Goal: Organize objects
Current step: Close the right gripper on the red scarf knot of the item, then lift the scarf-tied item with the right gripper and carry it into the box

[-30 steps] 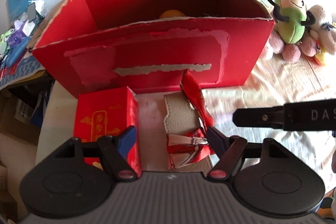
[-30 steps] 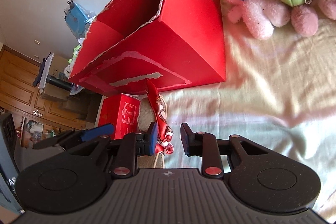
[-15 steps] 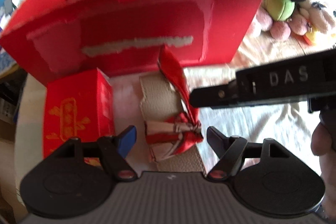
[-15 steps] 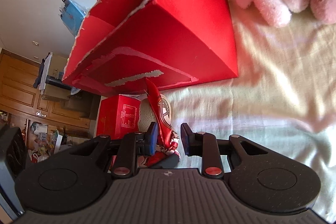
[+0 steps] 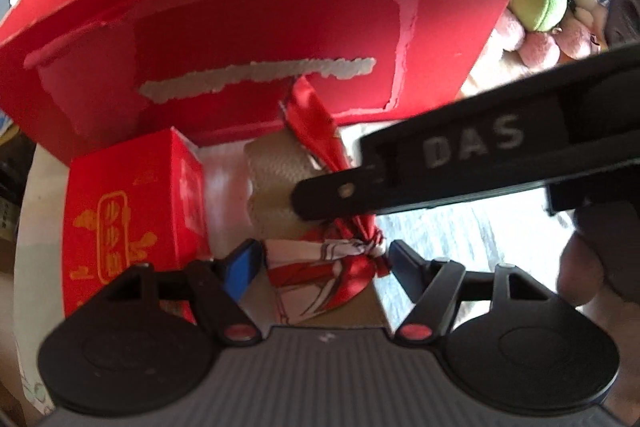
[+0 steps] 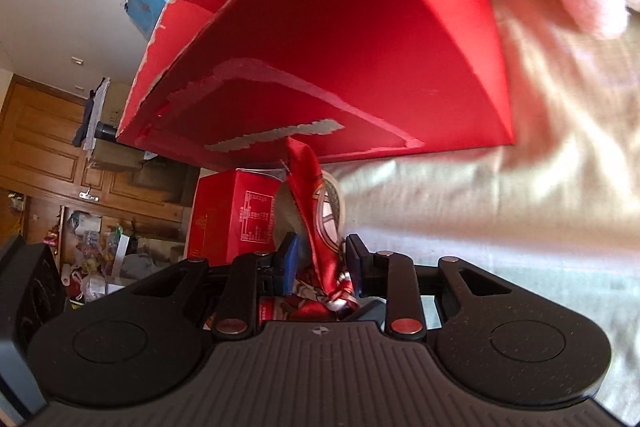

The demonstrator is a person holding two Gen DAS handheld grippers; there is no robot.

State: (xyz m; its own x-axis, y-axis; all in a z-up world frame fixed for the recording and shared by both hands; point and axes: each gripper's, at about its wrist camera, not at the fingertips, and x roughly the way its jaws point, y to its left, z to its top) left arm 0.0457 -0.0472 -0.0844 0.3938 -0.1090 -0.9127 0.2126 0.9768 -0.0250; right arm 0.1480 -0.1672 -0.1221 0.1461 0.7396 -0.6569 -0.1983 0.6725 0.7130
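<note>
Scarf point(image 5: 328, 267) lies knotted on a tan pad point(image 5: 276, 183) just in front of the big red box point(image 5: 260, 39), with the small red carton point(image 5: 132, 223) to its left, and we have both tools on it. Our left tool point(image 5: 320, 263) points steeply down over the knot; its jaws have just been closing, half wide, with the bundle between them and not yet squeezed as far as we can see. Our right tool point(image 6: 320, 263) comes in from the right, low and slanted. Its narrow jaws have just been opening a little, the upright red tail point(image 6: 308, 187) running between them; pressing or not, we cannot tell. That tail runs from the knot up toward the box. The left tool sits nearer the knot, so we judge that the lift into the box belongs to it.
</note>
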